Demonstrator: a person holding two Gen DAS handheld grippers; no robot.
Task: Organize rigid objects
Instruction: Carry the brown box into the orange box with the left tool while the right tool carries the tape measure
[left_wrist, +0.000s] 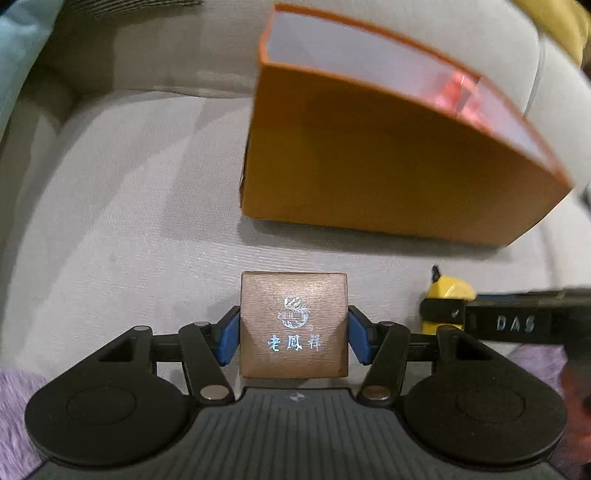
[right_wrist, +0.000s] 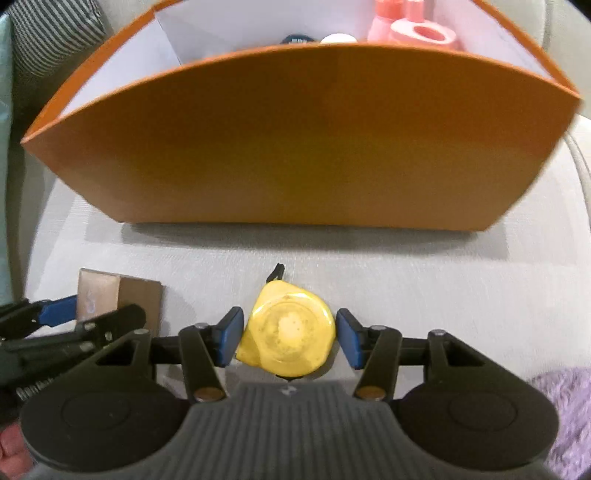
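Note:
A small brown box (left_wrist: 293, 321) with silver lettering sits on the grey cushion, and my left gripper (left_wrist: 293, 326) is shut on its two sides with the blue pads. The same box (right_wrist: 122, 295) shows at the left of the right wrist view. A yellow tape measure (right_wrist: 288, 332) lies flat between the pads of my right gripper (right_wrist: 290, 334). The left pad touches it and the right pad meets its edge. It also appears as the tape measure (left_wrist: 450, 291) at the right edge, partly under a black finger (left_wrist: 443, 312). An open orange box (right_wrist: 295, 140) stands just behind both.
Inside the orange box (left_wrist: 369, 158) are a pink tape roll (right_wrist: 424, 35), a pink bottle (right_wrist: 382, 26), a white cap (right_wrist: 338, 38) and a dark round item (right_wrist: 297, 38). Purple fluffy fabric (right_wrist: 565, 406) lies at the near edge. Striped cloth (right_wrist: 48, 33) is at the far left.

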